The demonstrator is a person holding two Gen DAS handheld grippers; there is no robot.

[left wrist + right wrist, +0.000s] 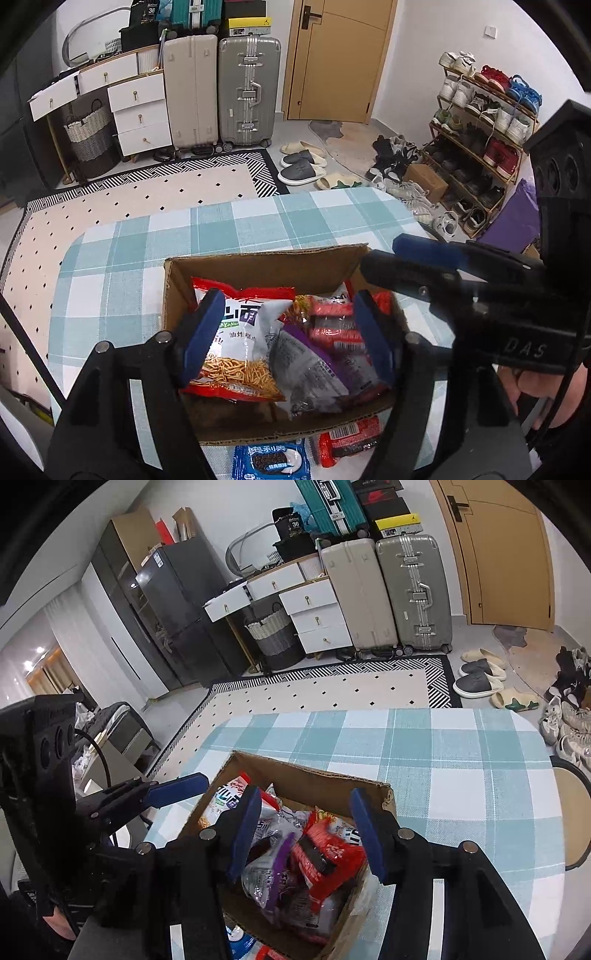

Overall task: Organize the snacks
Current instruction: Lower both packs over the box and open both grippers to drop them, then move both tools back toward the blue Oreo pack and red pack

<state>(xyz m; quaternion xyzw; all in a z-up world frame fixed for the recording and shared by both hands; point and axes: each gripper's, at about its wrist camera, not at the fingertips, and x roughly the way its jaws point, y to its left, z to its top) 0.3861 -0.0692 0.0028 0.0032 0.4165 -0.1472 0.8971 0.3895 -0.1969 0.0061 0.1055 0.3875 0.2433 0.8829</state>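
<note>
An open cardboard box (258, 264) (314, 775) stands on the checked tablecloth and holds several snack bags: a red-and-white fried-noodle bag (240, 332), a grey-and-purple bag (314, 365) (269, 878), and red packets (332, 321) (325, 853). My left gripper (291, 332) is open and empty, hovering over the box. My right gripper (308, 834) is open and empty above the box; it also shows in the left wrist view (406, 258), at the box's right. A blue Oreo pack (271, 461) and a red packet (351, 441) lie on the table in front of the box.
The table (461, 760) has a teal checked cloth. A chair (572, 812) stands at its right edge. Beyond are a patterned rug (147, 195), suitcases (247, 92), white drawers (136, 110), slippers (303, 166) and a shoe rack (480, 140).
</note>
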